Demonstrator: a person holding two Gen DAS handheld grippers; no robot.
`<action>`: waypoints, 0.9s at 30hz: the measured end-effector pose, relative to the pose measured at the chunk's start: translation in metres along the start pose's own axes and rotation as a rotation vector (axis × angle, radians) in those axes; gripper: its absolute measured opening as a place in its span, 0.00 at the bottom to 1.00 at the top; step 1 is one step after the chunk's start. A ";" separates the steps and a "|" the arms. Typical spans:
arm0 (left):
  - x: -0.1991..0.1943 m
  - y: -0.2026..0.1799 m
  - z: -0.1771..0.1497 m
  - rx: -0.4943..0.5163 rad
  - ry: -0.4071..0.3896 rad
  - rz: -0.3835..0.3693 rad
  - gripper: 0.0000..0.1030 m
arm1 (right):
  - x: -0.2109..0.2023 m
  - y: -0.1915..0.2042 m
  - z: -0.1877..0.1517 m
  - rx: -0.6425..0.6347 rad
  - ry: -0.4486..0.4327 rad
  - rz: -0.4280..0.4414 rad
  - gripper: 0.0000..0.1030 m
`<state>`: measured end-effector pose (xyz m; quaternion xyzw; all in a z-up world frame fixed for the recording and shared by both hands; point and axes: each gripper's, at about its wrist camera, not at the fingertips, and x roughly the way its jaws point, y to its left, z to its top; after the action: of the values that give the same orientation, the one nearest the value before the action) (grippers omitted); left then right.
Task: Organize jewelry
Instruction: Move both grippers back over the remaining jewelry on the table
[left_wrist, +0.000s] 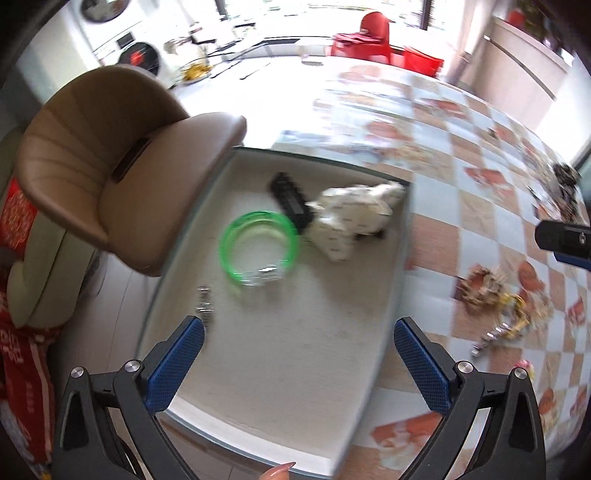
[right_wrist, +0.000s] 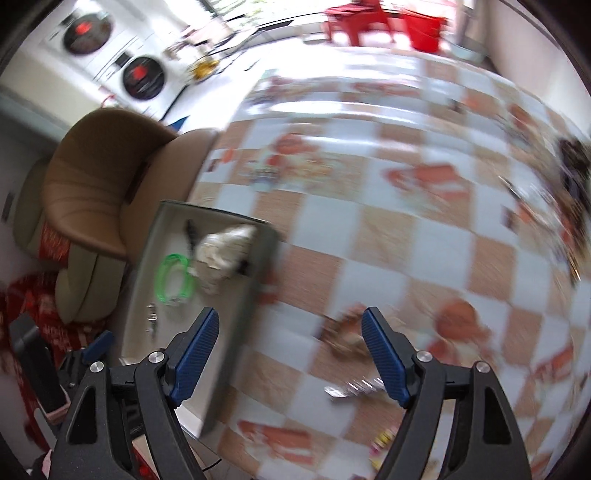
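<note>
A grey tray (left_wrist: 280, 387) sits at the table's left edge. In it lie a green bangle (left_wrist: 258, 248), a black hair clip (left_wrist: 291, 201), a white cloth pouch (left_wrist: 351, 218) and a small silver piece (left_wrist: 205, 306). My left gripper (left_wrist: 299, 365) hangs open above the tray's near part, nothing between its blue pads. My right gripper (right_wrist: 290, 356) is open over the checkered cloth just right of the tray (right_wrist: 218, 332). Beside its right finger lie a brown-gold jewelry pile (right_wrist: 345, 332) and a silver chain (right_wrist: 351, 389). The same pile (left_wrist: 480, 284) and a yellow piece (left_wrist: 517, 314) show in the left wrist view.
A brown padded chair (left_wrist: 110, 166) stands close against the table's left side. The checkered orange-and-white cloth (right_wrist: 406, 229) covers the table. More dark jewelry (right_wrist: 574, 158) lies at the far right. The right gripper's body (left_wrist: 565, 236) shows at the left view's right edge. Both views are blurred.
</note>
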<state>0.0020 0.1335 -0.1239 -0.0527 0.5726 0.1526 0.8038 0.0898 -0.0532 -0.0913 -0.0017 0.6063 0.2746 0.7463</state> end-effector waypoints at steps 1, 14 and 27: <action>-0.002 -0.009 0.000 0.022 0.001 -0.011 1.00 | -0.004 -0.011 -0.005 0.025 -0.001 0.001 0.80; -0.003 -0.086 0.002 0.188 0.037 -0.097 1.00 | -0.031 -0.107 -0.088 0.221 0.028 -0.117 0.81; 0.022 -0.136 -0.017 0.369 0.078 -0.184 1.00 | 0.001 -0.125 -0.140 0.228 0.137 -0.178 0.81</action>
<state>0.0351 0.0042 -0.1624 0.0375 0.6141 -0.0311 0.7877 0.0150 -0.2061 -0.1708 0.0105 0.6806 0.1359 0.7199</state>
